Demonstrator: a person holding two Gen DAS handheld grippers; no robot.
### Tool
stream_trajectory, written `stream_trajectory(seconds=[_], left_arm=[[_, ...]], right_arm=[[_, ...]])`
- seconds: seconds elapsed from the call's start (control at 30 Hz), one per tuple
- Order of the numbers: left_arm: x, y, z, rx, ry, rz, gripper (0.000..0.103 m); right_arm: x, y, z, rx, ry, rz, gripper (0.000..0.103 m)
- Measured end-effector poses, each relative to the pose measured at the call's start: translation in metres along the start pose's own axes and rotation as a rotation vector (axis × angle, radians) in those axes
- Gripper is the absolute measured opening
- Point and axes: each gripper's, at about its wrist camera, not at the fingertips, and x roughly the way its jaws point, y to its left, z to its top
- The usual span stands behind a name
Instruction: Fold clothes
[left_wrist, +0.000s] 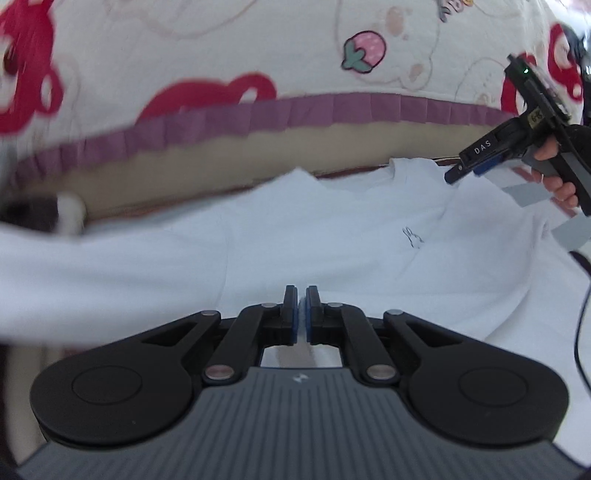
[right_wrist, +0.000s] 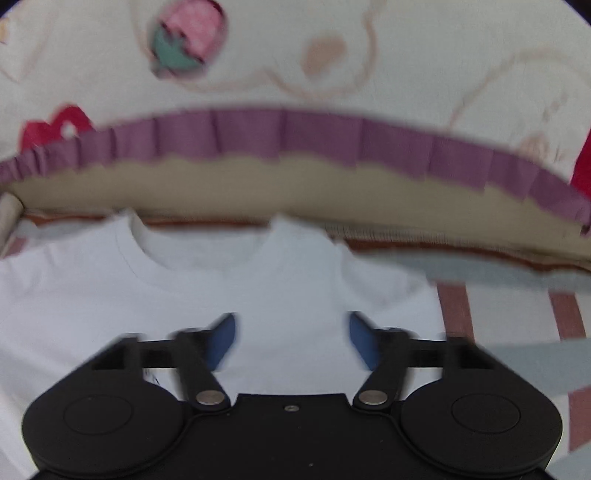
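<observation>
A white T-shirt (left_wrist: 332, 236) lies spread flat, with a small rabbit outline (left_wrist: 412, 236) on its chest. My left gripper (left_wrist: 301, 295) is shut near the shirt's lower part, a thin fold of the white cloth pinched between its blue pads. In the right wrist view the shirt (right_wrist: 110, 295) shows its round collar (right_wrist: 195, 258) at the far edge. My right gripper (right_wrist: 291, 332) stands open above the shoulder beside the collar, nothing between its fingers. It also shows at the right of the left wrist view, as the right gripper (left_wrist: 454, 175) held by a hand (left_wrist: 561, 188).
A cream quilt (left_wrist: 221, 44) printed with strawberries and red figures, edged by a purple frill (right_wrist: 295, 136), hangs along the far side. A pink and grey striped sheet (right_wrist: 517, 314) lies under the shirt. A dark cable (left_wrist: 580, 325) runs down the right.
</observation>
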Motion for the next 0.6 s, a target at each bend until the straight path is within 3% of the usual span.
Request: stream_trajectory(seconds=[0.17, 0.27, 0.3, 0.33, 0.43, 0.6], left_arm=[[0.004, -0.004, -0.015, 0.041, 0.032, 0.037, 0.003], [0.006, -0.009, -0.01, 0.061, 0.003, 0.057, 0.003], [0.006, -0.008, -0.011, 0.064, 0.001, 0.064, 0.003], [0.006, -0.008, -0.011, 0.066, 0.0, 0.072, 0.003], [0.002, -0.008, -0.012, 0.072, -0.01, 0.08, 0.003], [-0.008, -0.01, -0.002, 0.1, -0.075, 0.113, 0.0]], right_arm=[[0.028, -0.016, -0.005, 0.122, 0.086, -0.065, 0.076], [0.036, -0.014, -0.017, 0.205, 0.054, -0.087, 0.075], [0.036, -0.009, -0.02, 0.183, 0.033, -0.12, 0.054], [0.034, -0.004, -0.021, 0.137, 0.012, -0.128, 0.008], [0.027, 0.008, -0.024, 0.01, -0.051, -0.147, 0.003], [0.001, -0.017, -0.021, 0.114, -0.201, -0.141, 0.003]])
